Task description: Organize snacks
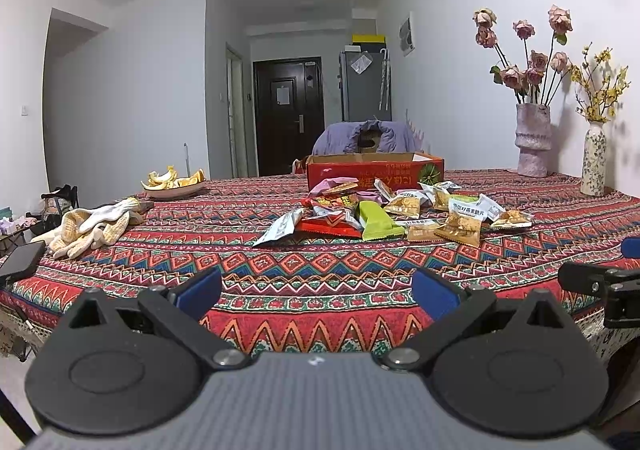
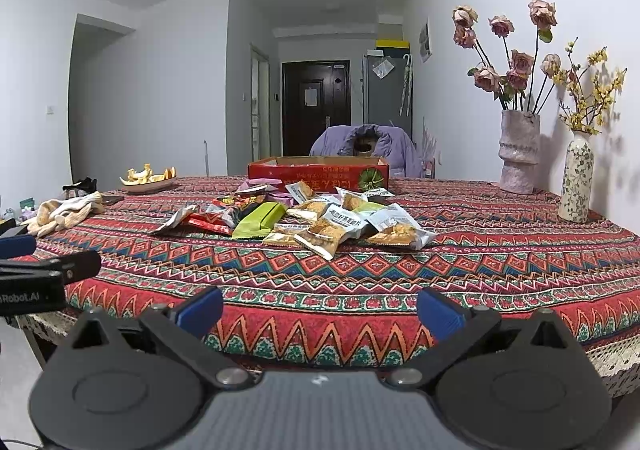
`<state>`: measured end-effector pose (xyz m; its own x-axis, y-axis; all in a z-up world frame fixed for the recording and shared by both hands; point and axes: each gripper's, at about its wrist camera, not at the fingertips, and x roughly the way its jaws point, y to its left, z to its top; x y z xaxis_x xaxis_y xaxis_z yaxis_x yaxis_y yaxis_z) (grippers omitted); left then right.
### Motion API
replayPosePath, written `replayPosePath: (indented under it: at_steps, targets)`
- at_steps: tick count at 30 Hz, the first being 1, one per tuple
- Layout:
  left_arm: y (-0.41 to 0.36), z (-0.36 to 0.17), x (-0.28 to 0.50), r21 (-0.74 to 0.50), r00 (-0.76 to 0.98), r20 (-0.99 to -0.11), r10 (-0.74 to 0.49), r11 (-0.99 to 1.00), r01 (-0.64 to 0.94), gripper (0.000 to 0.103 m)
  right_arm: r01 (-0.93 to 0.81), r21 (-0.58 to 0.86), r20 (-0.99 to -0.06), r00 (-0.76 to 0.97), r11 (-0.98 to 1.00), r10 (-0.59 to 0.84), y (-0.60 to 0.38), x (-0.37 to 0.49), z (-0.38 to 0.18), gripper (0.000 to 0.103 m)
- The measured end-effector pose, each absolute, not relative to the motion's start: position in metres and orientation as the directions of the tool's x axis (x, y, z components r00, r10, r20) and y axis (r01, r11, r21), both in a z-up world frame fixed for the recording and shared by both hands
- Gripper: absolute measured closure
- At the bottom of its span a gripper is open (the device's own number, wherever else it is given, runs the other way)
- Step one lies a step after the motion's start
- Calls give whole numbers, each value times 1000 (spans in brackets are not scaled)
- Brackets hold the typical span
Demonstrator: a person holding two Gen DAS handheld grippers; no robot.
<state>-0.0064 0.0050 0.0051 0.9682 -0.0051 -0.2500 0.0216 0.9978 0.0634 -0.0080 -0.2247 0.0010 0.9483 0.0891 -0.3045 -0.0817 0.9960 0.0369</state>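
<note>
left tongs [image 1: 316, 290] and right tongs [image 2: 320, 308] are held spread, nothing pinched | snack packets [image 2: 304, 217] are heaped mid worktop [image 2: 500, 262] before red box [image 2: 318, 171] | risk: overlapping slippery wrappers, two may be lifted, one dropped

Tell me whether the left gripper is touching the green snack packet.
Apart. The left wrist view shows the left gripper, jaws open, at the table's near edge, with bare tablecloth between it and the green snack packet.

White lettering reading "Robot.AI" stands on the black body of the left gripper [image 2: 28, 296] at the frame's edge. The shallow red cardboard box [image 2: 318, 171] and white-and-gold snack packets [image 2: 340, 223] carry Chinese print too small to read.
</note>
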Motion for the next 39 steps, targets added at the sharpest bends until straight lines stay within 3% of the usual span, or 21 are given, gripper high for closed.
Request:
replayPosePath:
  at_steps: [39]
  targets:
    - [-7, 7, 11, 115, 967, -252, 47, 993, -18, 0, -61, 48, -317, 946, 997, 73, -233, 12, -7, 0]
